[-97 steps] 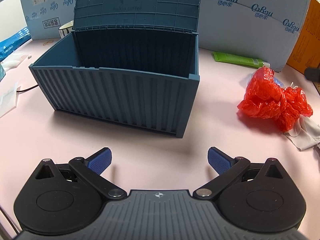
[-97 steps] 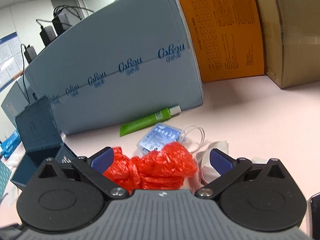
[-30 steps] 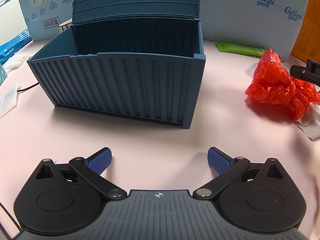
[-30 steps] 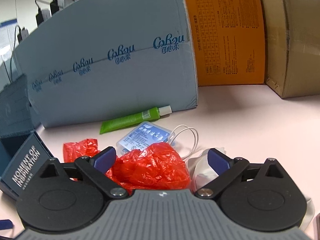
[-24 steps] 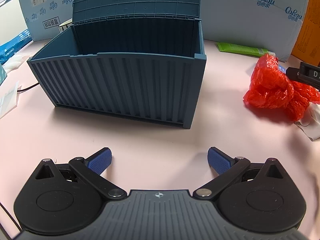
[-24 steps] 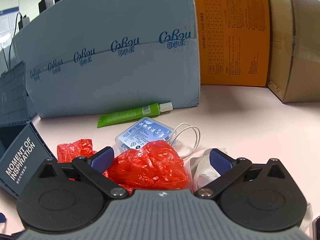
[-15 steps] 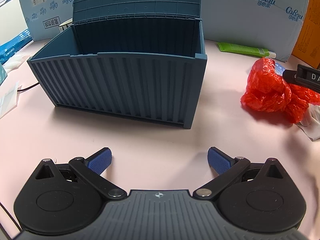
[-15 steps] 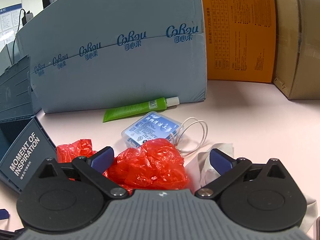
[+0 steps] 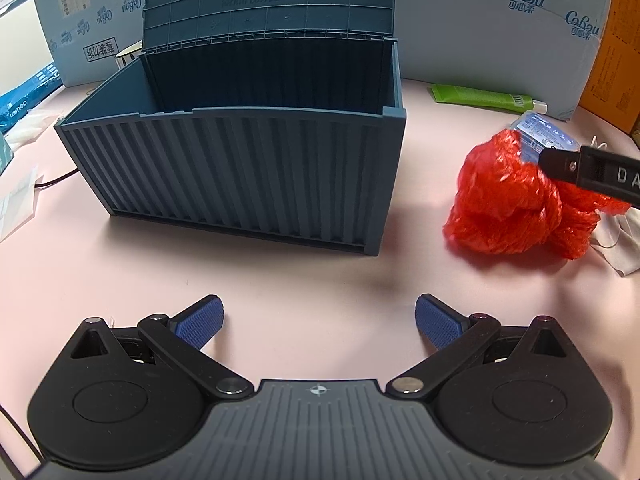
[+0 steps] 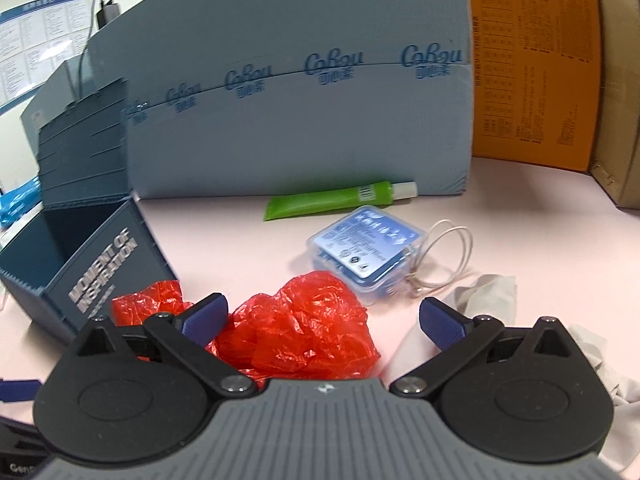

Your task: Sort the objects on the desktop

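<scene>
The crinkled red plastic bag point(image 10: 304, 328) was partly hidden behind the wide-open right claw point(image 10: 322, 320), while the left claw point(image 9: 318, 322) was held open, empty, before the ribbed box point(image 9: 240, 172).

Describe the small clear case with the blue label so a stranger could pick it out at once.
Start at the big grey-blue cardboard panel printed with a repeated logo; a green squeeze tube with a white cap lies along its foot. Just in front of the tube sits the small clear plastic case with a blue printed label. It is the only hard, boxy item there, beside a crumpled red plastic bag.
</scene>
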